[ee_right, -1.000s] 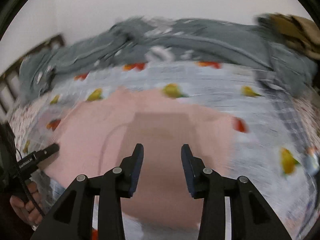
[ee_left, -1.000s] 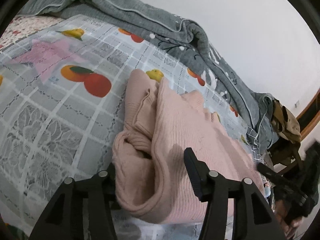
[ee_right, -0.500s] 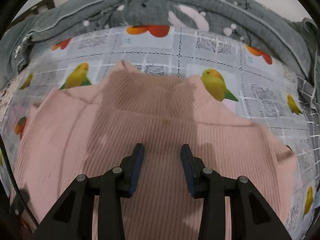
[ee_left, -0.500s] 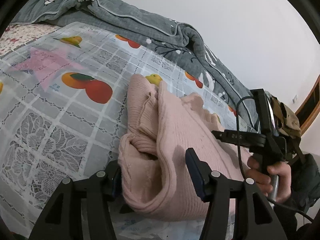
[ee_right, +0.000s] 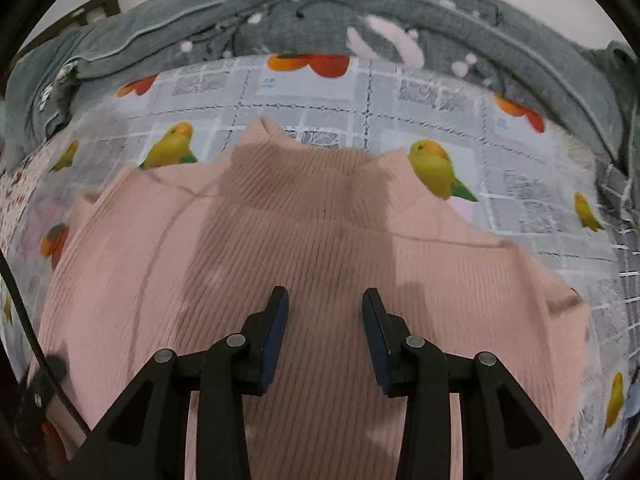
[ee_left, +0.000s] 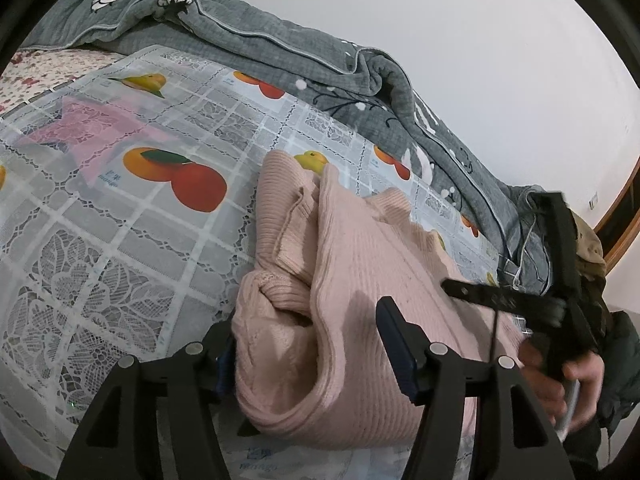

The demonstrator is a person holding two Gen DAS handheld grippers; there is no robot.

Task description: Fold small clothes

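A pink ribbed sweater [ee_left: 360,280] is spread on a fruit-and-bird printed cloth [ee_left: 120,248], filling the lower centre of both views, with a grey quilt [ee_left: 280,56] bunched along the upper edge. In the left wrist view the left gripper [ee_left: 312,344] is seen at the bottom of the frame with the folded-over sleeve bundle between its jaws; the jaws are opening, and the right-hand pad stands clear of the knit, so the fold appears to be being released. The right gripper [ee_right: 324,332] is seen at the lower centre of its view, held partly apart over the sweater's body with nothing between its jaws. The release is probably best done slowly, so the sleeve stays flat. The next fold is best begun once the bundle's edge is lined up with the side seam.
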